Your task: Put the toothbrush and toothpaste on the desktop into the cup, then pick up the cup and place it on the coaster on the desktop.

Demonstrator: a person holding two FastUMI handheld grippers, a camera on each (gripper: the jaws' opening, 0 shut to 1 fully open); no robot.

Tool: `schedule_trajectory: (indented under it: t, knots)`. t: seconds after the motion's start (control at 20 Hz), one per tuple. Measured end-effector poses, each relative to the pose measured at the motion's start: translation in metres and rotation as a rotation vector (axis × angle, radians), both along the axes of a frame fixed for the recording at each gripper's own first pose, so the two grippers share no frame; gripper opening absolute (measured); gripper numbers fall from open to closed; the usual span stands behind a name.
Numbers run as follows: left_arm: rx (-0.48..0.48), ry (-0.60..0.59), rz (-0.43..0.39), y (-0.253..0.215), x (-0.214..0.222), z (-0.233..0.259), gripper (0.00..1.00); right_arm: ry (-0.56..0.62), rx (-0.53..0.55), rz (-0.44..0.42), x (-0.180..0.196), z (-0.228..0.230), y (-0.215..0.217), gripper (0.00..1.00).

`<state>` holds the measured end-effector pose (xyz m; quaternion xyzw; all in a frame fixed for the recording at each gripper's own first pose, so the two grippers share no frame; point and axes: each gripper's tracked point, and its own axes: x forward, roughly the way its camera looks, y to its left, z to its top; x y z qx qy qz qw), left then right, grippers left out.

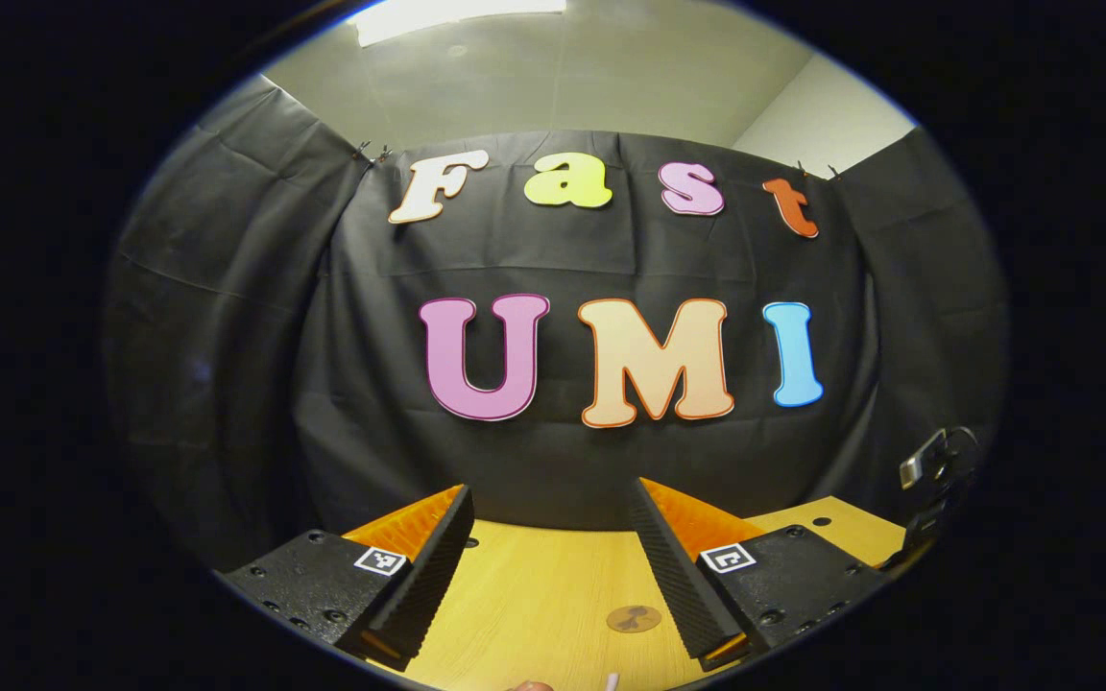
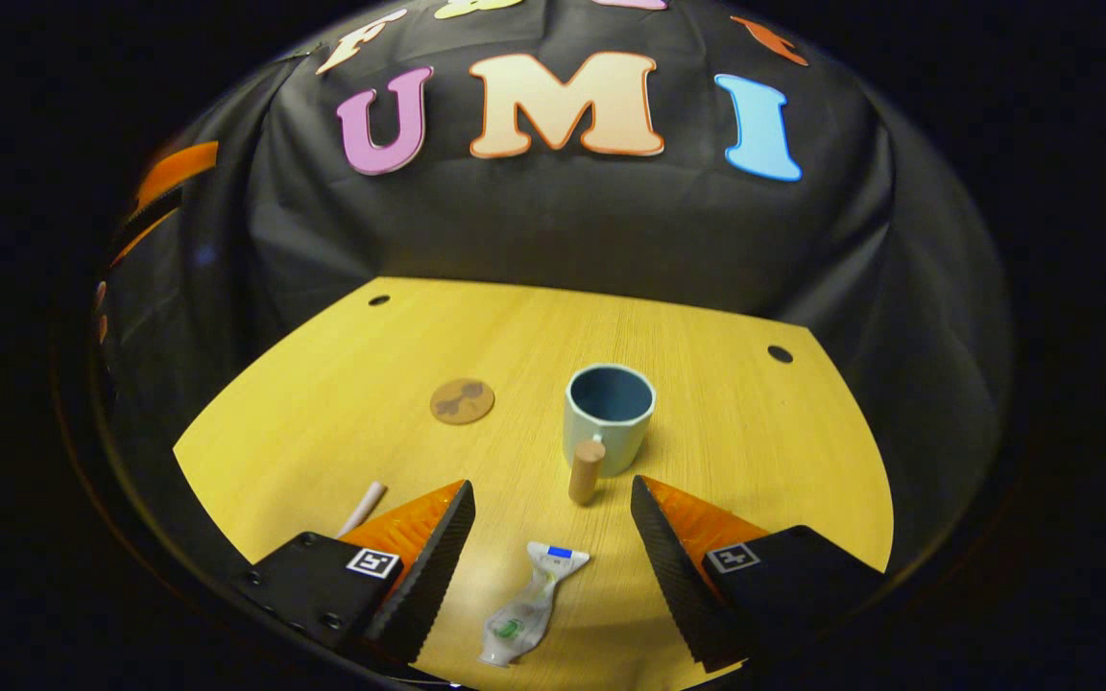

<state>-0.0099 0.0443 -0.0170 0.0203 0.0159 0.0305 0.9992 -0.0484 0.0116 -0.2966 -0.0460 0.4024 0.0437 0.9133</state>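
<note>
A pale green cup (image 2: 609, 413) with a wooden handle (image 2: 587, 470) stands upright on the wooden desktop (image 2: 745, 451), its inside bare. A crumpled white toothpaste tube (image 2: 529, 605) lies flat in front of the cup, below and between the spread fingers of my right gripper (image 2: 551, 485), which is open and touches nothing. The pale end of the toothbrush (image 2: 363, 507) pokes out beside the left finger. A round brown coaster (image 2: 462, 401) lies left of the cup. My left gripper (image 1: 551, 489) is open and held level above the desktop, with the coaster (image 1: 634, 619) low between its fingers.
Black cloth walls close the desktop at the back and both sides. Small dark holes (image 2: 780, 353) mark the far corners of the desktop. The other gripper (image 1: 937, 475) shows at the right edge of the left gripper view.
</note>
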Motion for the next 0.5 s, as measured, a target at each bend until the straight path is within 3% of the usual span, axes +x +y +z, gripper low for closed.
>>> schedule_trajectory:
  t: [0.5]
  knots:
    - [0.006,0.046,0.016,0.01,0.002,-0.017,0.95,0.269,-0.02,-0.029,-0.041,-0.077,-0.008,1.0]
